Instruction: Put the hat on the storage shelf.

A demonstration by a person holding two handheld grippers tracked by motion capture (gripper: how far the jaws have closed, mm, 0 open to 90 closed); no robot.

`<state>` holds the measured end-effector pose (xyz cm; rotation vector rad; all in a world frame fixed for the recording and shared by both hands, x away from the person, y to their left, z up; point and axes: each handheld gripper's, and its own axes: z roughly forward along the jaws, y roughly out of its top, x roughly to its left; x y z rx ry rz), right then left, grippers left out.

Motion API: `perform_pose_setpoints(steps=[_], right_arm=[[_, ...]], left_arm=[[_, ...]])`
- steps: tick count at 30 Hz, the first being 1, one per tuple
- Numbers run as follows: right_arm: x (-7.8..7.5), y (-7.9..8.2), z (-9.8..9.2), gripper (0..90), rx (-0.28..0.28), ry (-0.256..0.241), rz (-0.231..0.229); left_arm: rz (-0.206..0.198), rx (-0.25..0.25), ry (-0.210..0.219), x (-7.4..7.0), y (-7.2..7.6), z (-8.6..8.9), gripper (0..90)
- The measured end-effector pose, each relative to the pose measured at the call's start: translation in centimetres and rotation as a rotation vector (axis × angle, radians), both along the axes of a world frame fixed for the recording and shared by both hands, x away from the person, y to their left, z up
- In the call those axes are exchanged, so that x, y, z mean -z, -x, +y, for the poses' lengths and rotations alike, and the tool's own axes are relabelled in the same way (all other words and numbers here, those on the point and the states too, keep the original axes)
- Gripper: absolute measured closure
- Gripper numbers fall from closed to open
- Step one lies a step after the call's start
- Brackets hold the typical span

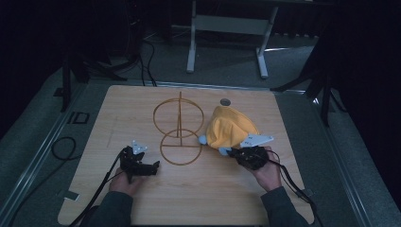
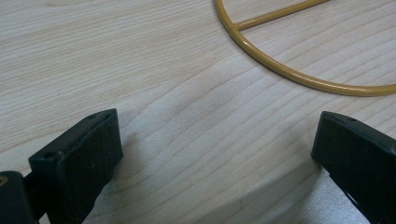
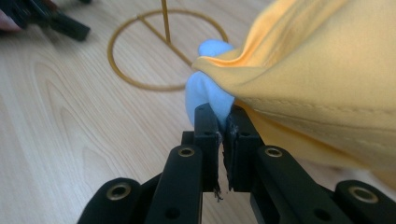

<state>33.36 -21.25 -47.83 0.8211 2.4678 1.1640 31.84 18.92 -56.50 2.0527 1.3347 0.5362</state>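
A yellow cloth hat (image 1: 230, 125) with a light blue brim (image 1: 202, 140) lies right of a gold wire stand (image 1: 179, 137) on the wooden table (image 1: 142, 198). My right gripper (image 1: 231, 152) sits at the hat's near edge. In the right gripper view this gripper (image 3: 223, 114) is shut on the light blue brim (image 3: 208, 93), with the yellow cloth (image 3: 317, 70) bulging to its right. My left gripper (image 1: 154, 166) rests on the table just left of the stand's flat base ring. Its jaws (image 2: 219, 154) stand wide open over bare wood, the gold ring (image 2: 289, 72) just ahead.
The stand has a flat base ring (image 1: 180, 147), an upright post and an upright ring (image 1: 177, 116). A small round hole (image 1: 225, 101) marks the table's far side. Cables (image 1: 64, 147) lie on the floor at left. A white desk frame (image 1: 227, 33) stands beyond the table.
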Motion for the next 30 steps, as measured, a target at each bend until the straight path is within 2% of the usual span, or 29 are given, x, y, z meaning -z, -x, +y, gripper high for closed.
perform_pose_setpoints(steps=[3, 4, 6, 10, 16, 20, 23, 27, 30], right_arm=[[-0.7, 0.1, 0.0, 85.0, -0.001, -0.011, -0.012], [-1.4, 0.1, -0.1, 85.0, -0.005, -0.028, -0.033], [-1.7, 0.2, -0.1, 85.0, -0.005, -0.037, -0.034], [-3.4, 0.4, -0.5, 85.1, -0.011, -0.077, -0.05], [-4.4, 0.6, -1.0, 85.1, -0.011, -0.108, -0.059], [-5.0, 0.8, -1.8, 85.1, -0.003, -0.181, -0.062], [-5.4, 1.0, -2.6, 85.1, 0.024, -0.226, -0.066], [-5.0, 0.8, -3.8, 83.1, 0.078, -0.239, -0.047], [-4.3, 0.9, -5.0, 76.6, 0.135, -0.249, -0.035]], left_arm=[[0.0, 0.0, 0.0, 0.0, 0.0, 0.0, 1.9], [-0.001, -0.002, 0.002, 0.0, 0.0, 0.0, 1.9], [-0.001, -0.002, 0.002, 0.0, 0.0, 0.0, 1.8], [0.001, 0.0, 0.0, 0.0, 0.0, 0.0, 1.8], [0.002, 0.001, 0.0, 0.0, 0.0, 0.0, 1.8], [0.002, 0.001, -0.001, 0.0, 0.0, 0.0, 1.8], [0.002, 0.001, -0.001, 0.0, 0.0, 0.0, 1.8], [0.002, 0.001, 0.0, 0.0, 0.0, 0.0, 1.9], [0.001, 0.001, 0.0, 0.0, 0.0, 0.0, 1.9]])
